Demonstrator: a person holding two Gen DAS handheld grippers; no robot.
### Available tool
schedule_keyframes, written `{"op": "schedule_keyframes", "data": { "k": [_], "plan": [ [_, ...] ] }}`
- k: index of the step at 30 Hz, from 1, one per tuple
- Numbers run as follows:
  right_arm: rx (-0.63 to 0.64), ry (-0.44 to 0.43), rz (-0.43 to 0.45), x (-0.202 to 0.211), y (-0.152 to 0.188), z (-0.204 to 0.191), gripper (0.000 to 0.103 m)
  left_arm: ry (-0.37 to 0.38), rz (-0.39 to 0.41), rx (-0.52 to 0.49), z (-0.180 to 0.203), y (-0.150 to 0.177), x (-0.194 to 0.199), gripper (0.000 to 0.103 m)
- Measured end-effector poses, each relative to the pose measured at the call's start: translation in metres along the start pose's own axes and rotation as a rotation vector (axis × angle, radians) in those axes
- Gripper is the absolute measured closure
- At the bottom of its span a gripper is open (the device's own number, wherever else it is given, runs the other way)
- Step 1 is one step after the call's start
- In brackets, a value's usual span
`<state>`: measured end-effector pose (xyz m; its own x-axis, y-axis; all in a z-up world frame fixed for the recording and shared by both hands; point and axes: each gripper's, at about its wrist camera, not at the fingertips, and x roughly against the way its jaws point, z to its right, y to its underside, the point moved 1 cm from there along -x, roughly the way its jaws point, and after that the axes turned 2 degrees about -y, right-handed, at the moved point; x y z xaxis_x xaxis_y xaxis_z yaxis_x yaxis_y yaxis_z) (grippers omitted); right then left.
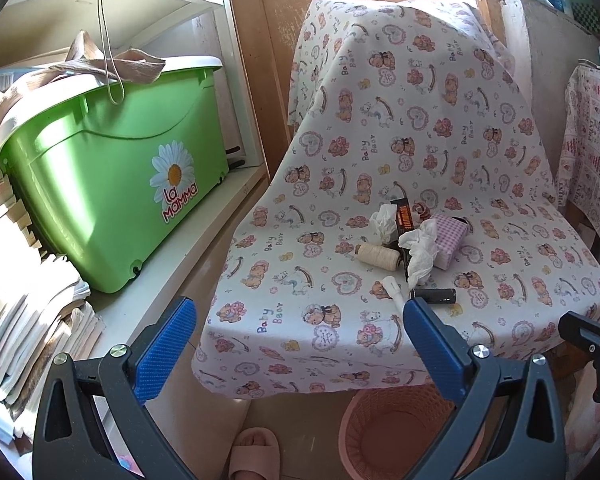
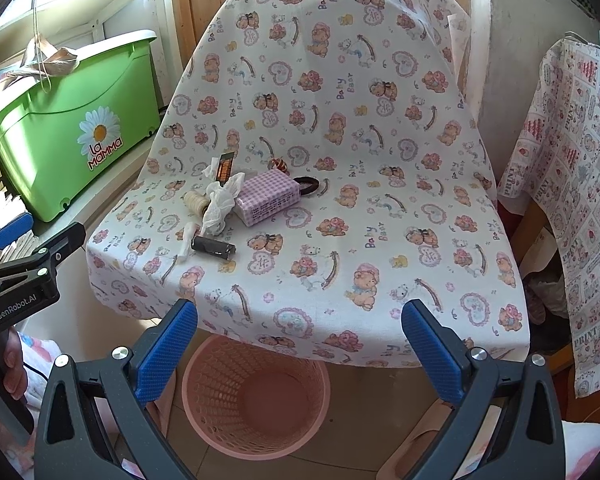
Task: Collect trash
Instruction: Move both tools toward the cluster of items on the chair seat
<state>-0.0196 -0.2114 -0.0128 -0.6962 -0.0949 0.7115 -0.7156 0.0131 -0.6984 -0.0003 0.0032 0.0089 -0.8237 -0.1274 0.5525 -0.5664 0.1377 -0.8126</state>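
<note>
A chair covered with a bear-print cloth [image 2: 340,216] holds a small heap: crumpled white tissue [image 2: 220,200] [image 1: 420,248], a black wrapper [image 2: 224,168] [image 1: 405,216], a black battery [image 2: 214,247] [image 1: 436,295], a thread spool [image 2: 194,202] [image 1: 378,256], a pink checked box [image 2: 268,198] [image 1: 452,236] and a dark hair tie [image 2: 306,185]. A pink mesh bin [image 2: 256,400] [image 1: 396,436] stands on the floor below the seat's front edge. My left gripper [image 1: 300,344] and right gripper [image 2: 300,344] are open and empty, short of the seat.
A green "la Mamma" tub [image 1: 112,176] sits on a low shelf at the left, beside stacked papers [image 1: 24,320]. A second cloth-draped chair [image 2: 572,200] stands at the right. A slippered foot [image 1: 254,452] is on the floor.
</note>
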Motion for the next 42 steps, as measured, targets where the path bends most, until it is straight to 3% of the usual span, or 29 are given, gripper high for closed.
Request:
{"op": "schedule_keyframes", "data": {
  "k": [11,24,37,39,42],
  "plan": [
    [-0.002,0.000,-0.002,0.000,0.000,0.001,0.000,0.019,-0.019,0.052,-0.009,-0.002,-0.002,0.000],
    [-0.013,0.008,0.005,0.000,0.000,0.004,0.000,-0.020,0.037,-0.005,-0.002,-0.004,0.008,0.001],
    [0.006,0.015,0.044,0.003,-0.001,0.003,0.000,-0.039,0.090,0.088,-0.012,0.000,0.007,0.001],
    [0.004,0.011,0.042,0.003,-0.001,0.002,0.000,-0.005,0.078,0.119,-0.015,0.000,0.004,0.001],
    [-0.001,-0.008,0.015,0.001,-0.002,0.003,0.000,0.192,0.023,0.156,-0.016,-0.001,-0.004,0.001]
  ]
}}
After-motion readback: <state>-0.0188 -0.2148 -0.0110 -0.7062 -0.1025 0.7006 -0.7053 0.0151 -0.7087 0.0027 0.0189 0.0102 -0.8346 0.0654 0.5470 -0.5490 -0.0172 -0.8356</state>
